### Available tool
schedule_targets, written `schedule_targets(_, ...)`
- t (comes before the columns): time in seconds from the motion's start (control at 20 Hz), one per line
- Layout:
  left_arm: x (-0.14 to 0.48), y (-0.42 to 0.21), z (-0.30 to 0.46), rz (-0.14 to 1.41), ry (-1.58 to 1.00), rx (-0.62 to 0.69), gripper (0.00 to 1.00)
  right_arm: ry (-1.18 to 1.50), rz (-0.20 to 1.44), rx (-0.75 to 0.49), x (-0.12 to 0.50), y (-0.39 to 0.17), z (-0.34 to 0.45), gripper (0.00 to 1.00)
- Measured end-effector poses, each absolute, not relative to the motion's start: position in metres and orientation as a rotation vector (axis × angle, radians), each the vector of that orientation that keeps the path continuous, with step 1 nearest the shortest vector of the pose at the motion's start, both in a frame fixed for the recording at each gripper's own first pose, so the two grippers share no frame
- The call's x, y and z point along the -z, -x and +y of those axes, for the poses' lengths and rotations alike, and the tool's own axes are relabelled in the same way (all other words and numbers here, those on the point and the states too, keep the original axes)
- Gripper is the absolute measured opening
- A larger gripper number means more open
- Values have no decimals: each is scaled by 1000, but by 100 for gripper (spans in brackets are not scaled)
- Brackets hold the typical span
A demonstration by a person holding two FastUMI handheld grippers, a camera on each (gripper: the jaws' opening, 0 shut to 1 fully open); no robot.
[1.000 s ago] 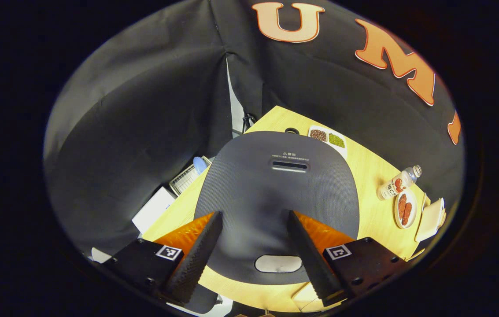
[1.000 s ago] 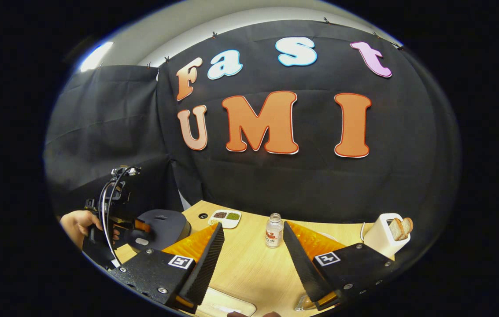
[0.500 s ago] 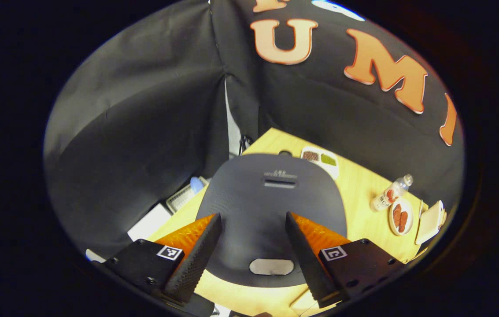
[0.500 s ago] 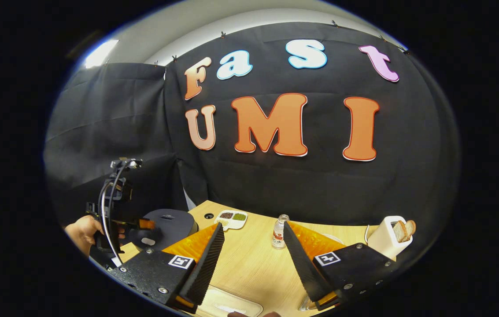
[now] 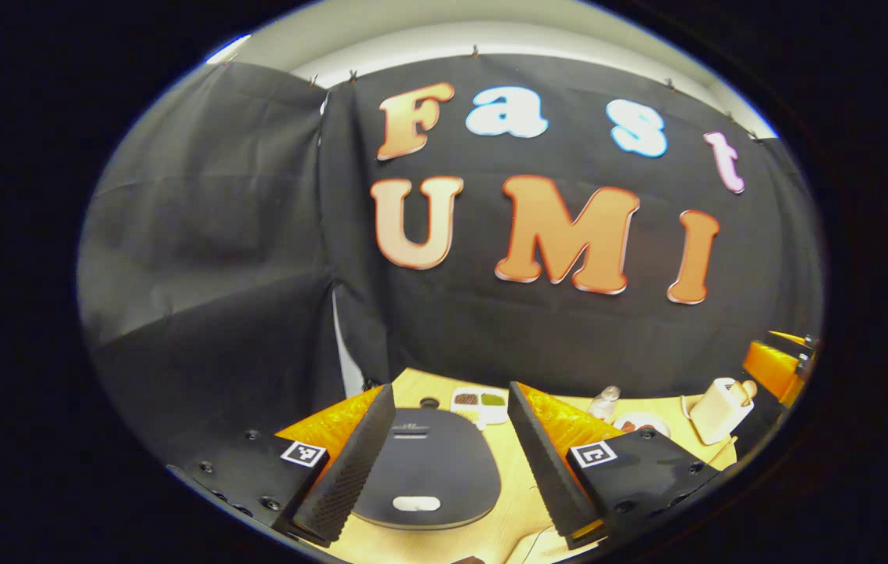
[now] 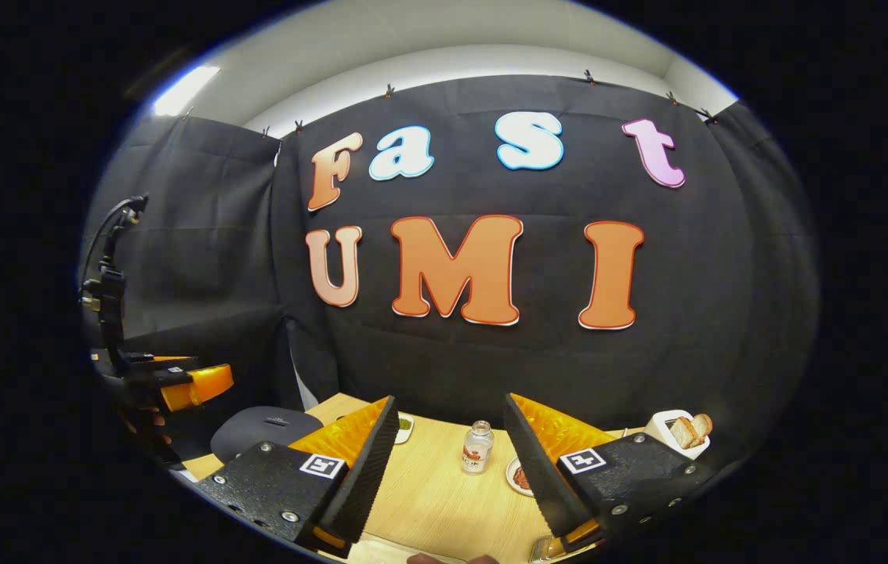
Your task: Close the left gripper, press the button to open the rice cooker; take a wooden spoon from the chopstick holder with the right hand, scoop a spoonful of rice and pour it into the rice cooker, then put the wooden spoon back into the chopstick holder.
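Currently left gripper wide open, empty, above the closed rice cooker on the table. Right gripper also wide open, empty, near bottle.

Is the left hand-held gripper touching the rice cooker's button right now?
Apart. In the right gripper view the left hand-held gripper hangs well above the rice cooker, dark wall between them; its fingers are open.

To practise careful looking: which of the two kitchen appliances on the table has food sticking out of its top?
The white toaster, with bread slices standing in its slot. The dark rice cooker has its lid shut, with nothing protruding.
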State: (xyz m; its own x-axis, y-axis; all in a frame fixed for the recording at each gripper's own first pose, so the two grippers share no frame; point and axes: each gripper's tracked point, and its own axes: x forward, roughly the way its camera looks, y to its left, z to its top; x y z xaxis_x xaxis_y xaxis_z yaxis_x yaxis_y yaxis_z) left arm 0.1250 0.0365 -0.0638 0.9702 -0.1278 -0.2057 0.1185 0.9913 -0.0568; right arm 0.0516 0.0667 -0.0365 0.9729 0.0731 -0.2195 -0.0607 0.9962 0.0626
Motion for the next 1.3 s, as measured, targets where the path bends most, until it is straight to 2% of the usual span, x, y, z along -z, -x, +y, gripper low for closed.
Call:
schedule_targets(0.1,44,-112,25,150,66,163,93,-70,208,-37,31,-51,63,84)
schedule_targets(0.45,12,-84,16,-4,89,208,100,-108,163,32,14,-46,49,84)
schedule_targets(0.55,3,-80,13,-39,96,222,99,-105,153,38,8,-42,49,84)
schedule_targets(0.85,-13,-67,3,-97,100,262,99,-101,107,47,-8,-35,43,84)
schedule_targets(1.3,-30,-59,1,-167,99,256,100,-95,95,58,-12,-37,38,84)
